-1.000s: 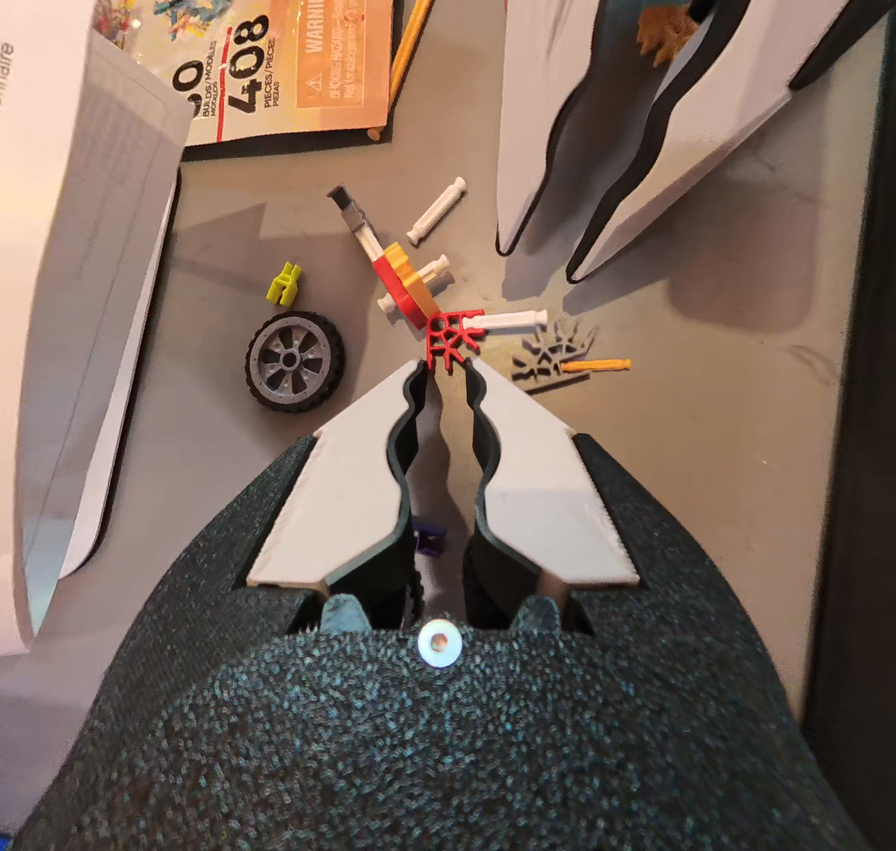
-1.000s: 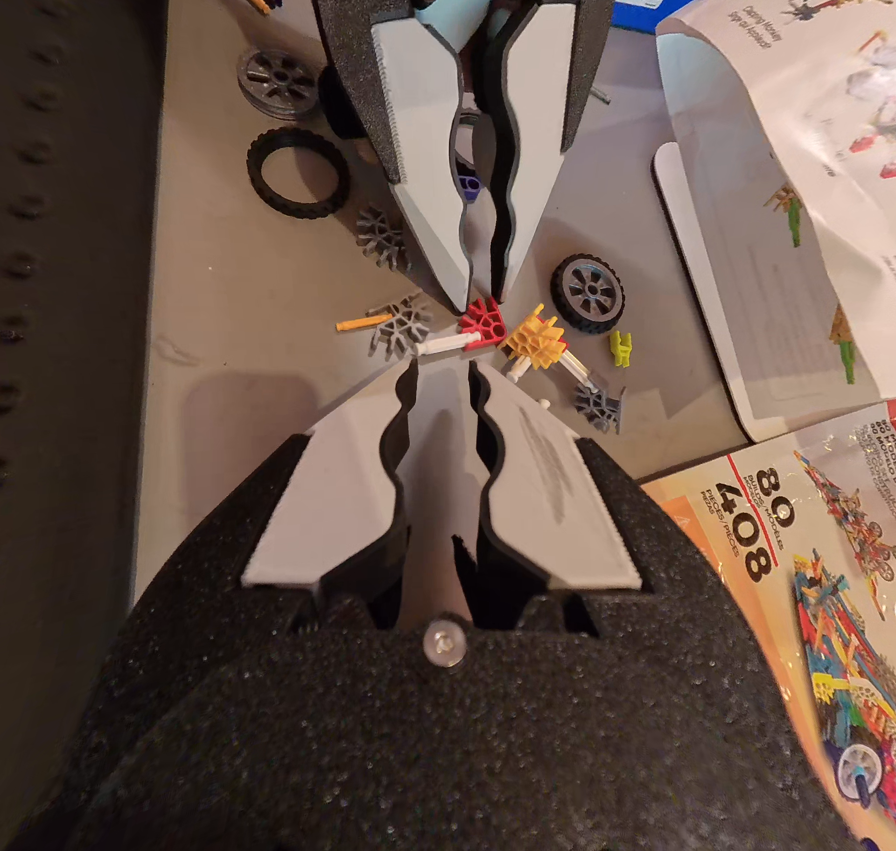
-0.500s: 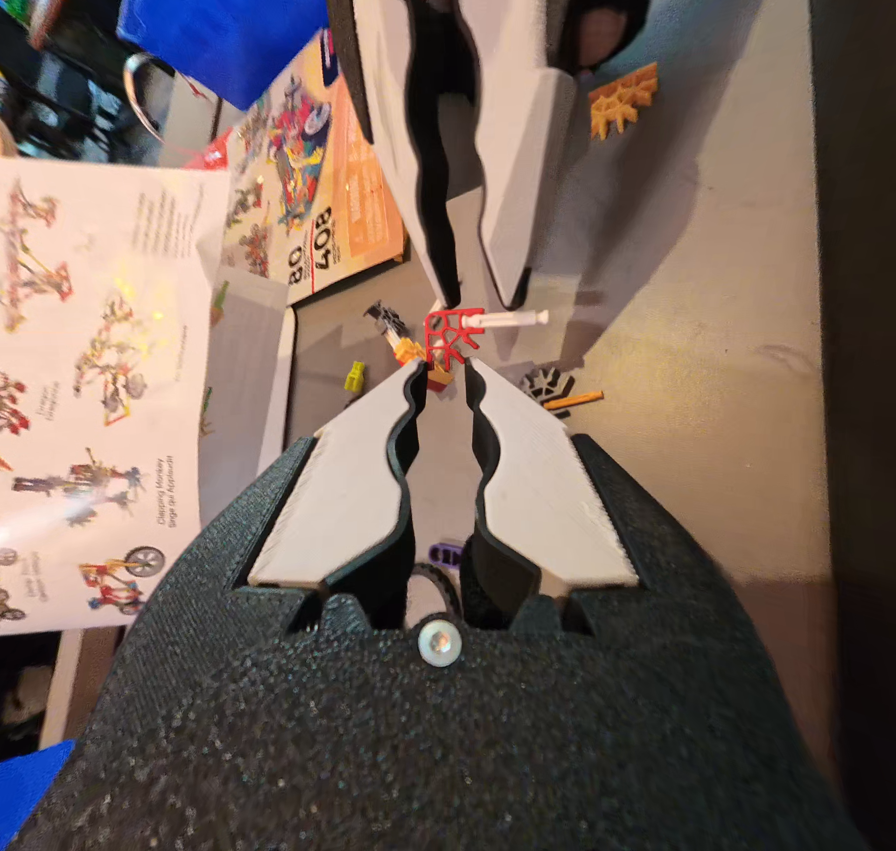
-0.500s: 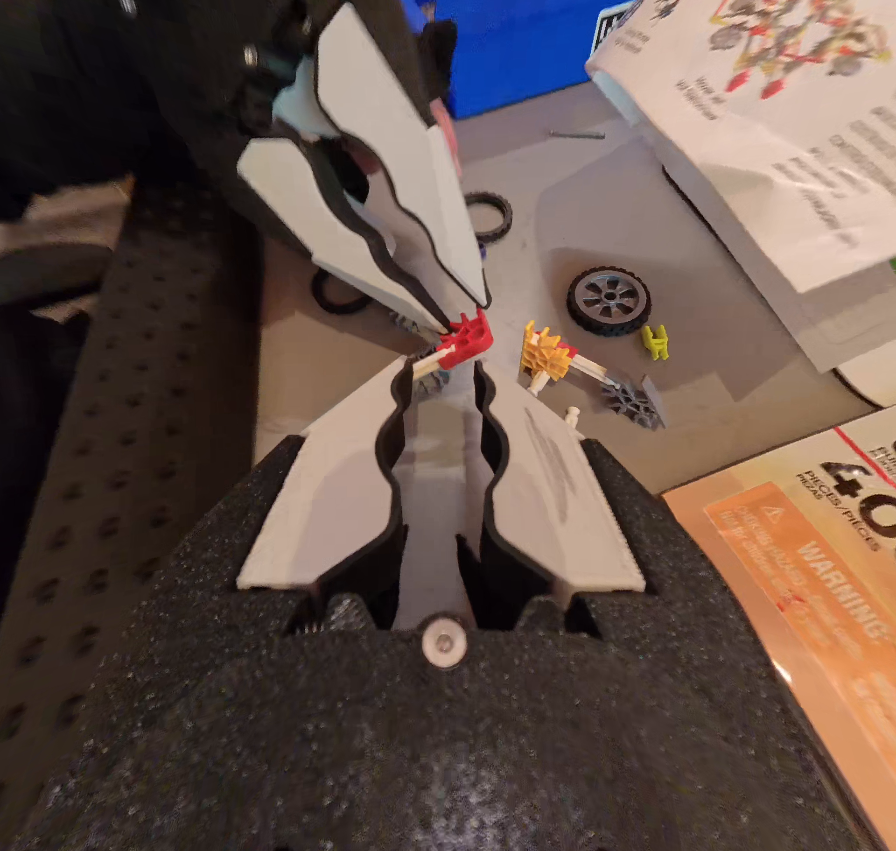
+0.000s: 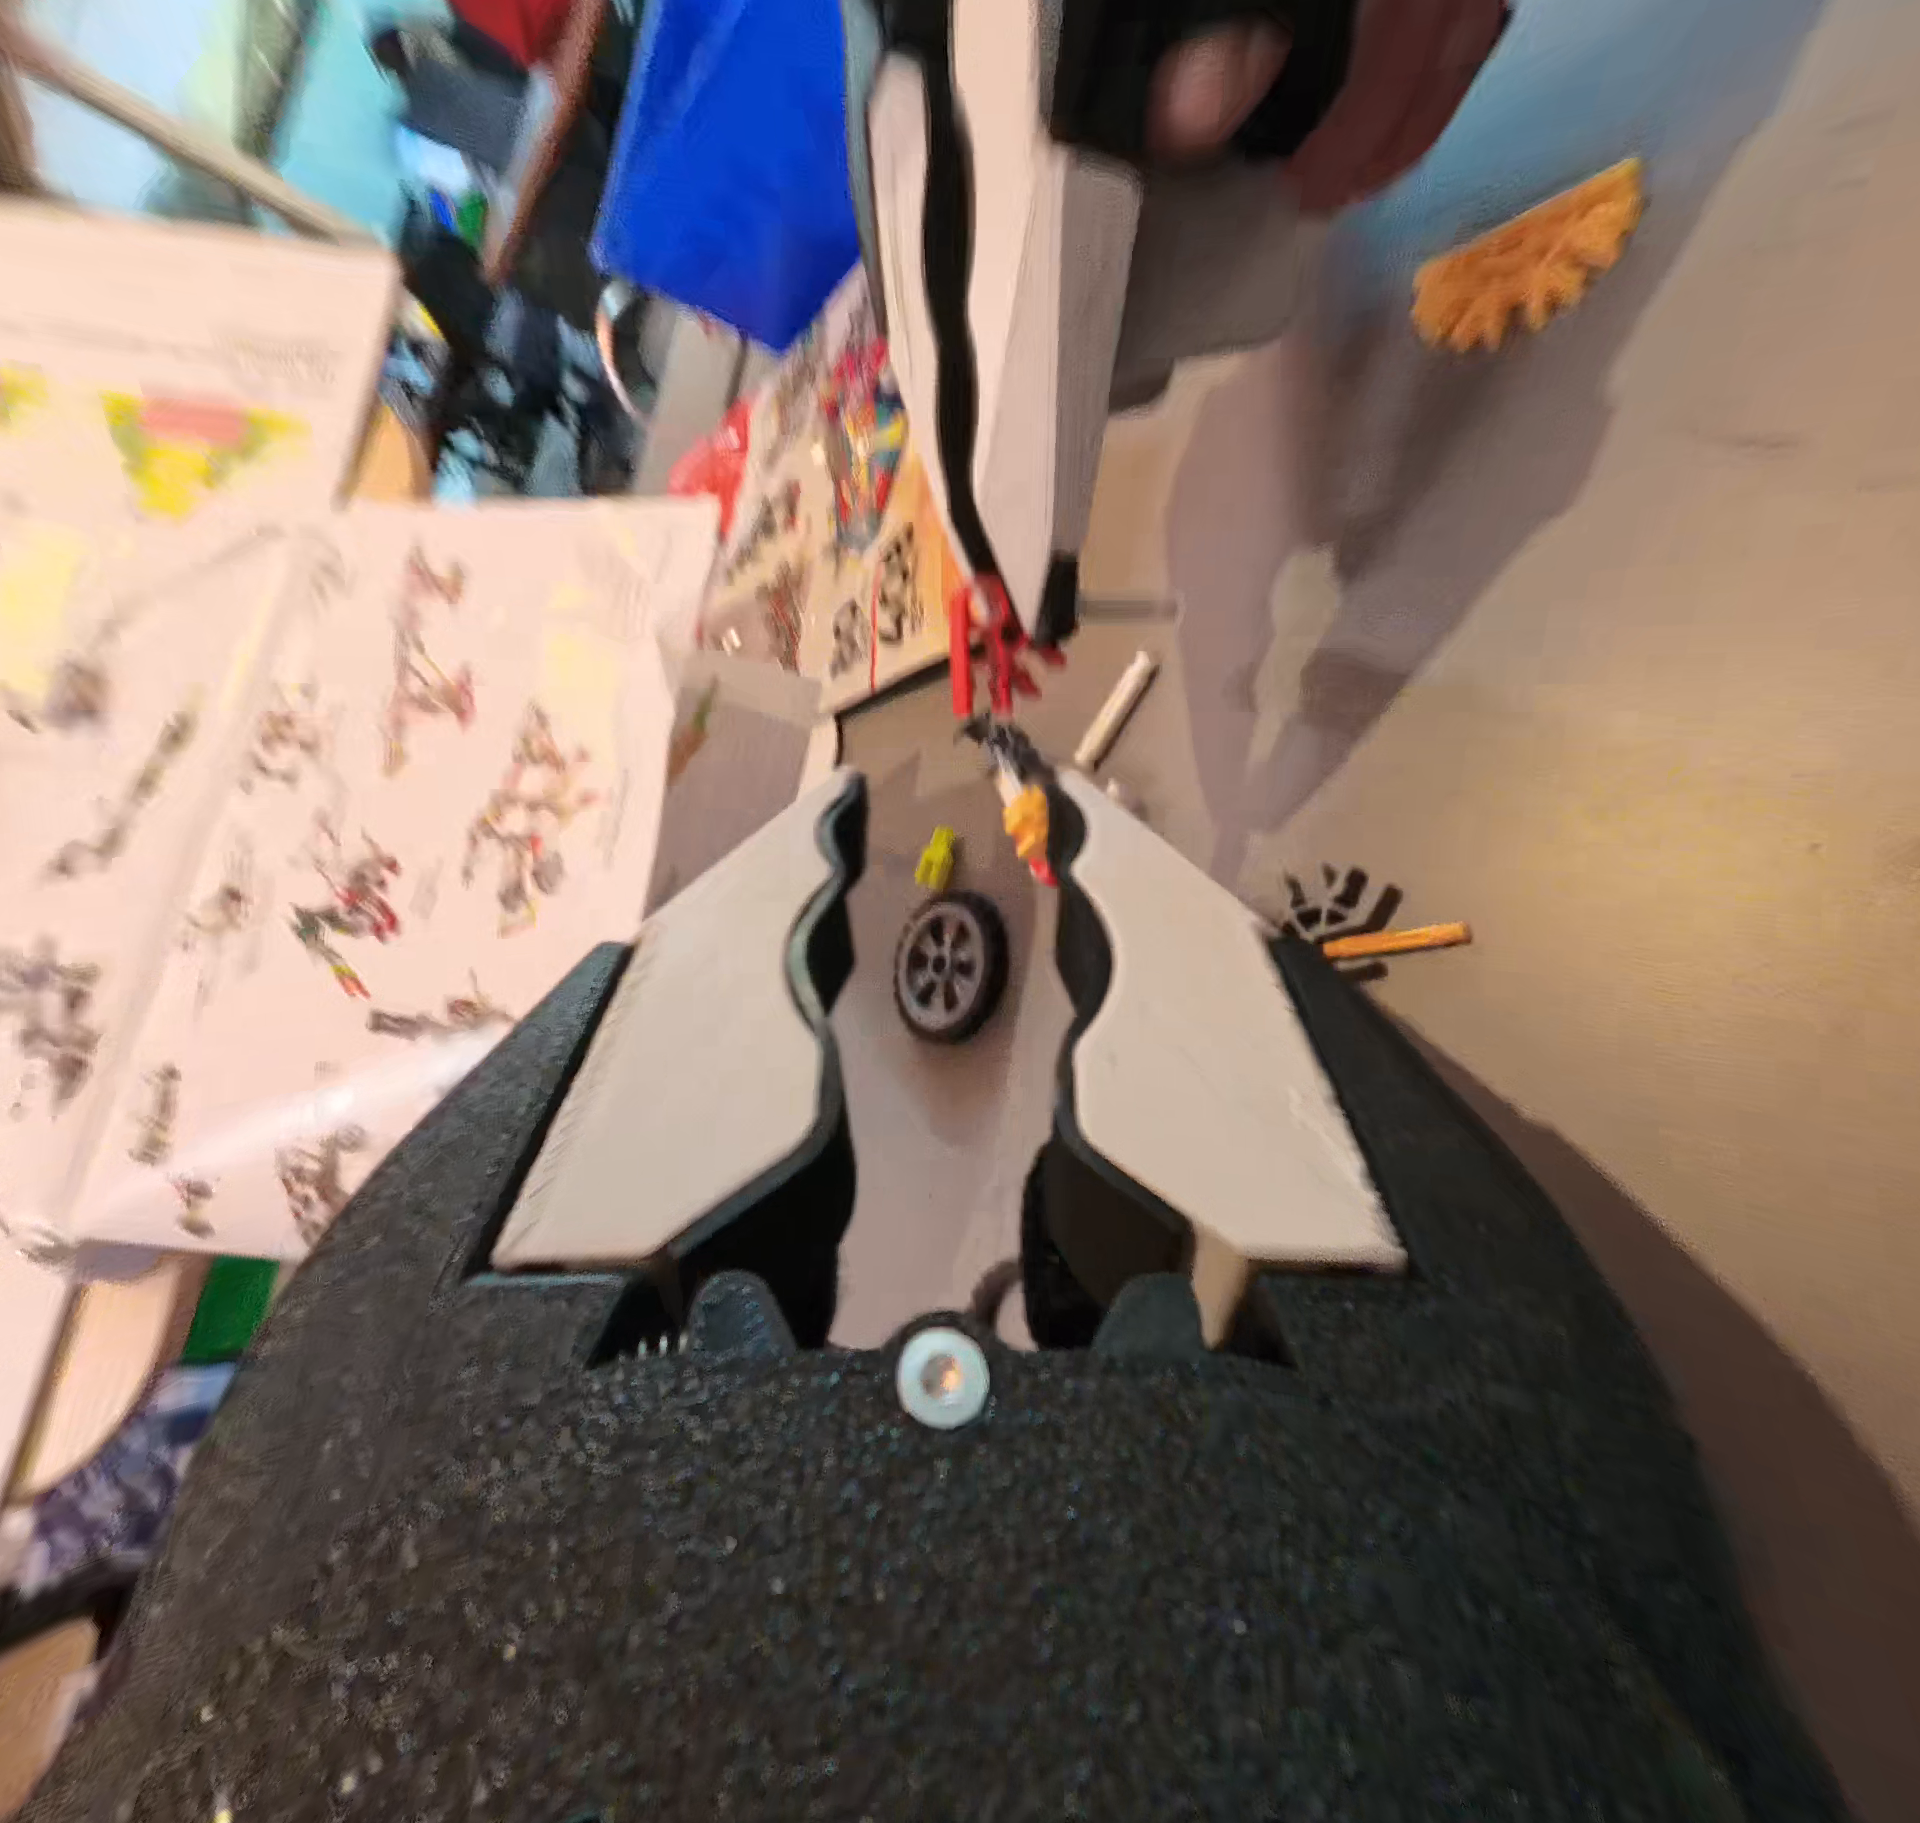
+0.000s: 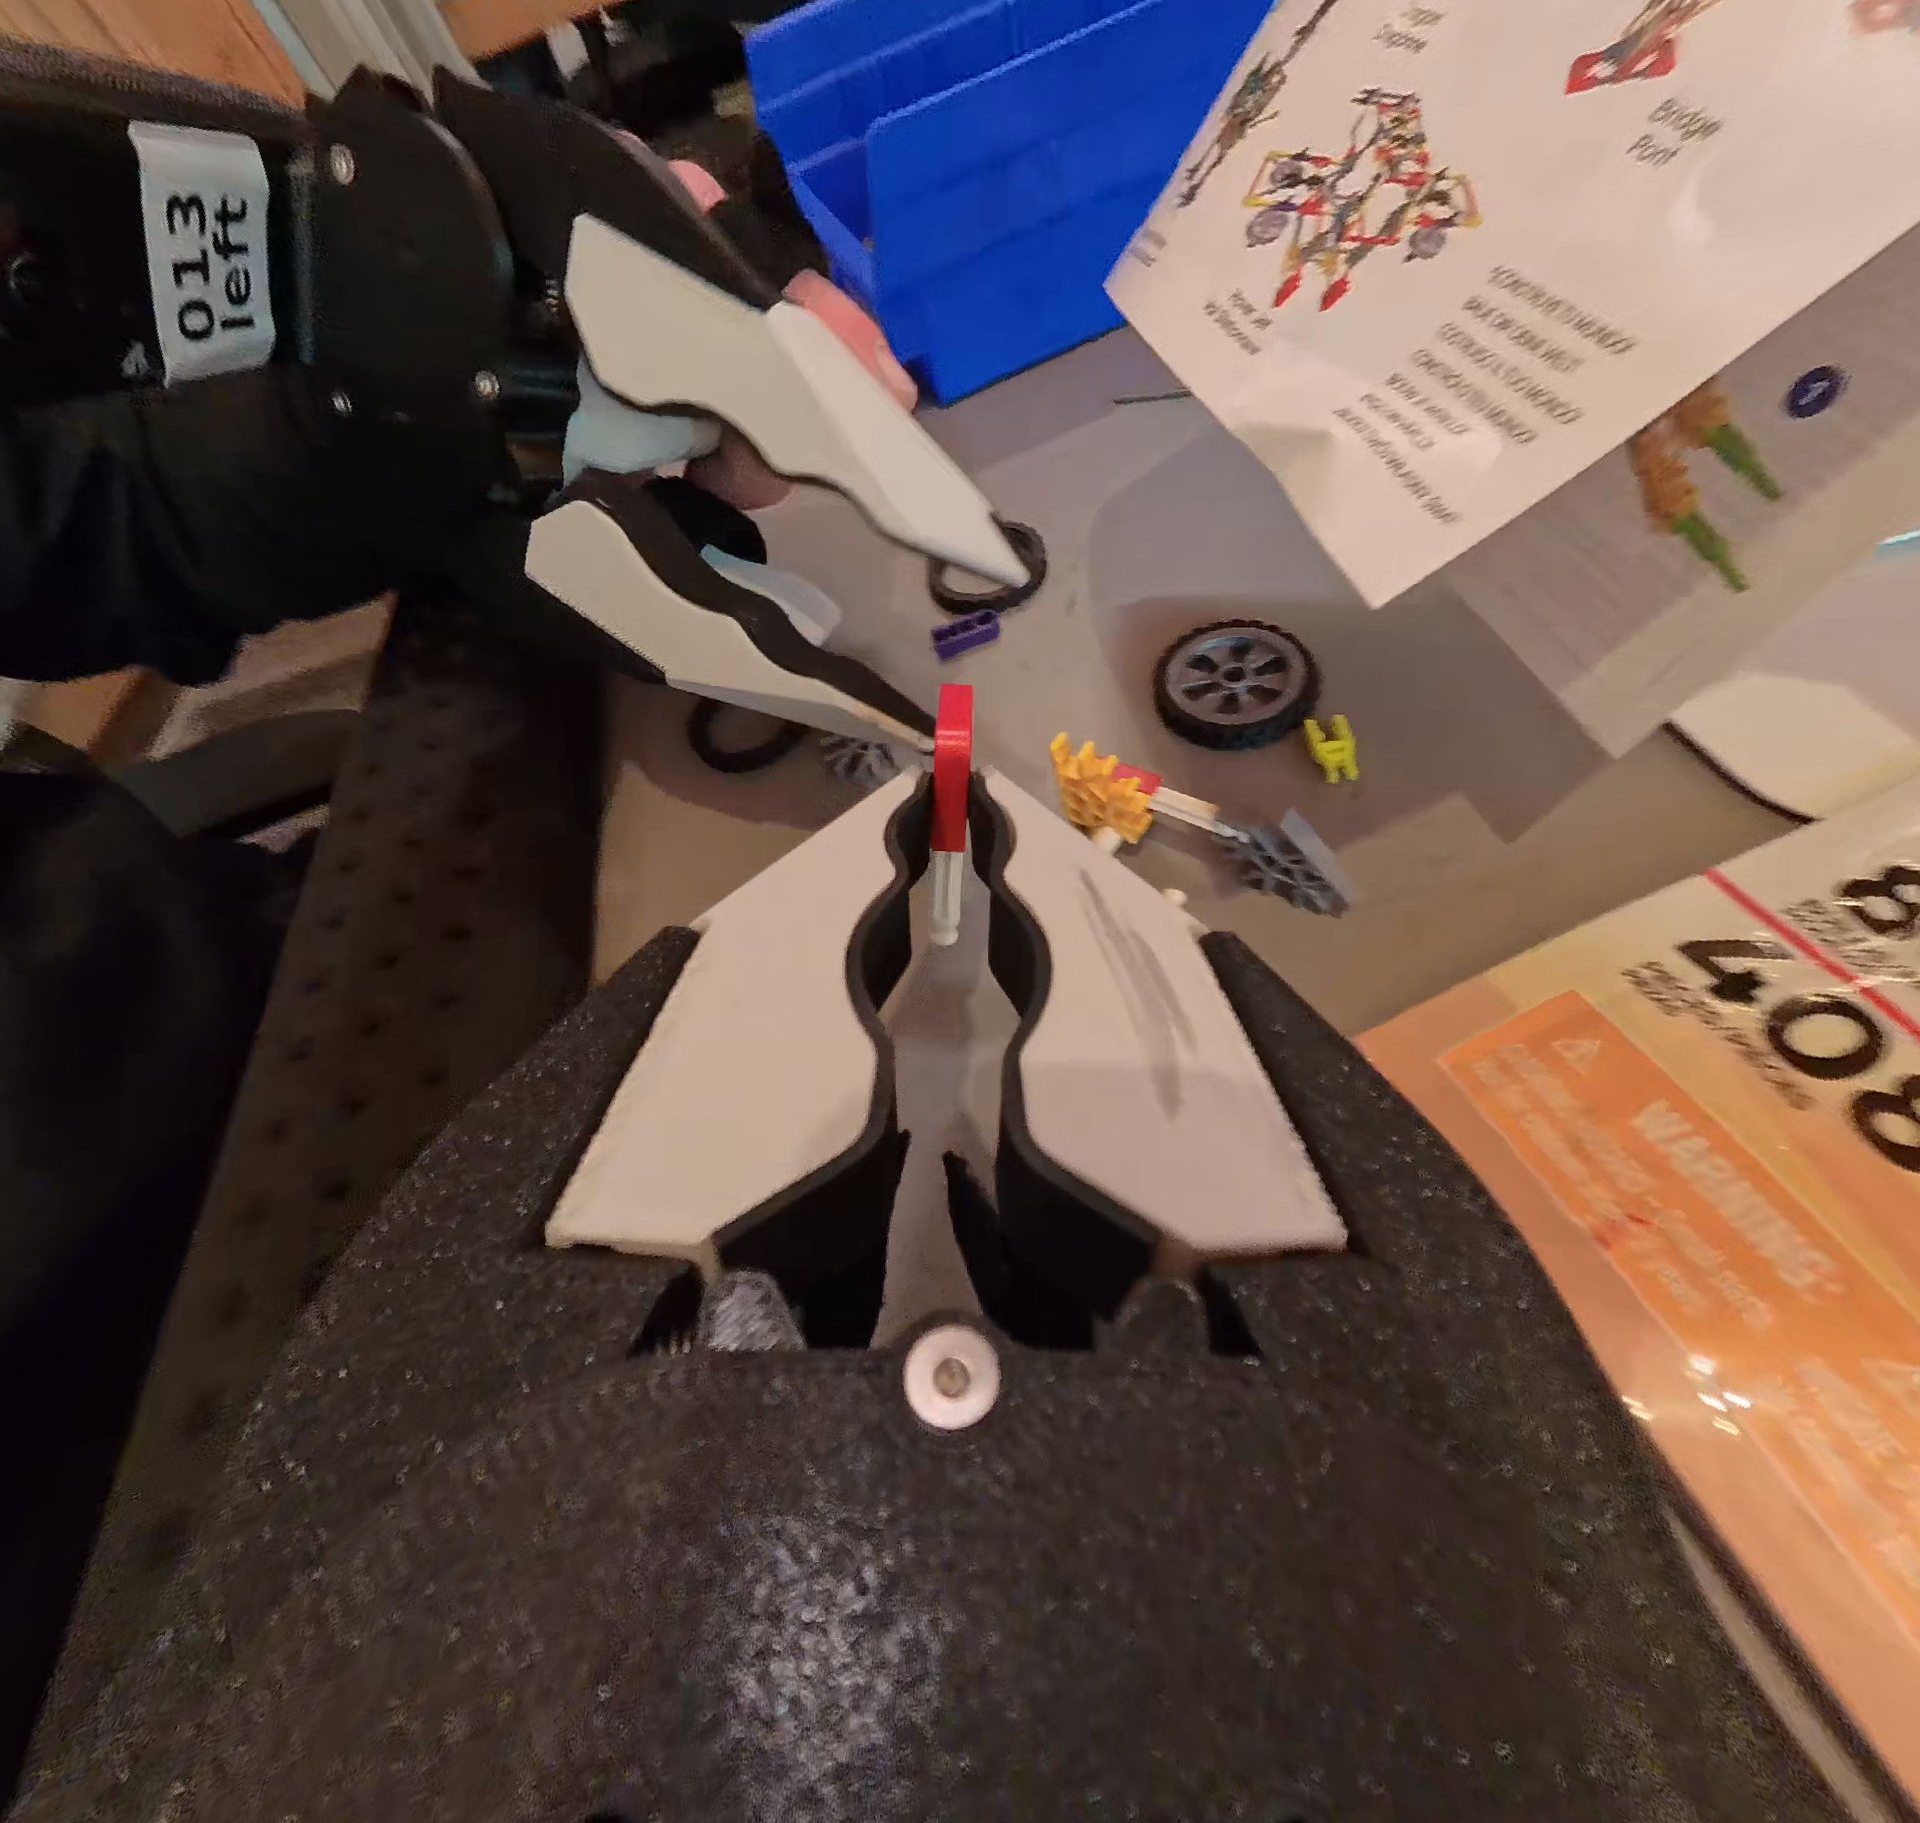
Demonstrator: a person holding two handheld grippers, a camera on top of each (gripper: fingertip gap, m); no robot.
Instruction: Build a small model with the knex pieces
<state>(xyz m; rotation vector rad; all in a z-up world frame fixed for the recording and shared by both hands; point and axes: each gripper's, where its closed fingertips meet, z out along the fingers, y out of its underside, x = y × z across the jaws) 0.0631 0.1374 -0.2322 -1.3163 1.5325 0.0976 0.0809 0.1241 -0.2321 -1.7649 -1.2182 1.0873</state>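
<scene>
My right gripper (image 6: 951,781) is shut on a red connector (image 6: 951,765) and holds it upright above the table. A white rod (image 6: 943,895) plugged into the connector runs back between the fingers. My left gripper (image 5: 961,786) is open and empty, just short of the connector. In the right wrist view the left gripper (image 6: 971,651) comes in from the upper left, its lower fingertip beside the connector. In the blurred left wrist view the right gripper (image 5: 1013,610) hangs from above with the red connector (image 5: 992,651) at its tips.
On the grey table lie a spoked wheel (image 6: 1236,682), a yellow-green clip (image 6: 1332,747), a yellow connector assembly (image 6: 1101,797), a black tyre (image 6: 987,568) and a purple piece (image 6: 966,635). A blue bin (image 6: 987,194) stands behind. An instruction sheet (image 6: 1507,215) and an orange bag (image 6: 1714,1202) lie right. The spoked wheel (image 6: 1236,682) sits 10 centimeters or so from the ends of my left fingers. Seen from the left wrist view (image 5: 943,955) as well.
The left gripper picked the red connector with its rod off the table and lifted it. The right gripper has closed on it. The left gripper has let go and opened.
</scene>
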